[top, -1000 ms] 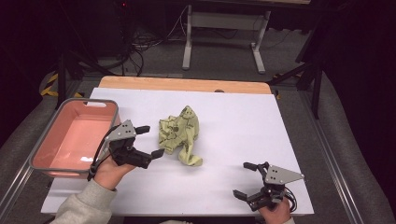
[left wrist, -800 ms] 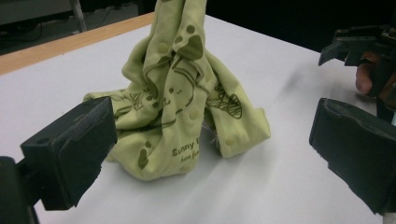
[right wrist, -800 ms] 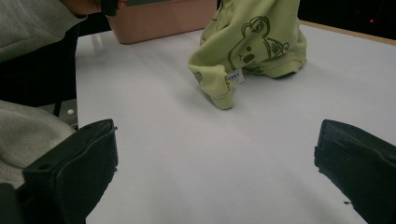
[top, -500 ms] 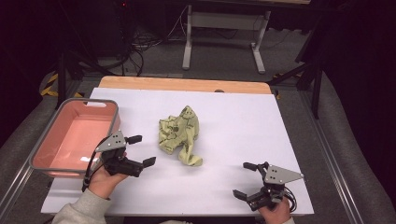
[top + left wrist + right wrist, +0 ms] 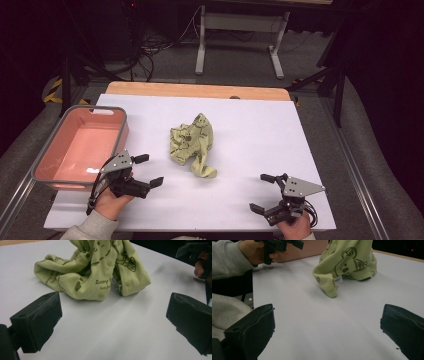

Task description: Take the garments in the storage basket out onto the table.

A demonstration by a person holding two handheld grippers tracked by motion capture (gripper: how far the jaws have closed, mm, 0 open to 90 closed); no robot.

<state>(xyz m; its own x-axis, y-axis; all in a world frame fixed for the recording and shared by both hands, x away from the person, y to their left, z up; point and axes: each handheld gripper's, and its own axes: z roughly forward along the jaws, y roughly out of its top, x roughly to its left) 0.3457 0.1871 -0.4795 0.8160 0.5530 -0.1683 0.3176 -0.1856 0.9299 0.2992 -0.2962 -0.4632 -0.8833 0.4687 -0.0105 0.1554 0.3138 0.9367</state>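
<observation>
A crumpled light-green garment (image 5: 192,145) with dark printed figures lies in a heap at the middle of the white table (image 5: 250,130). My left gripper (image 5: 148,170) is open at the front left, a short way left of the heap, with nothing between its jaws. In the left gripper view the garment (image 5: 95,270) lies beyond the jaws, apart from them. My right gripper (image 5: 262,193) stands open near the front right edge, empty. The right gripper view shows the garment (image 5: 347,262) farther off, and the other hand with its gripper (image 5: 278,245) at top left.
A pink bin with a grey rim (image 5: 107,112) stands on the table's left side, empty, just behind my left gripper. A wooden strip (image 5: 200,91) runs along the table's far edge. Metal stand legs (image 5: 240,35) and cables lie on the floor beyond.
My left gripper has pulled back from the garment toward the front left of the table, staying open. The garment and the right gripper have not moved.
</observation>
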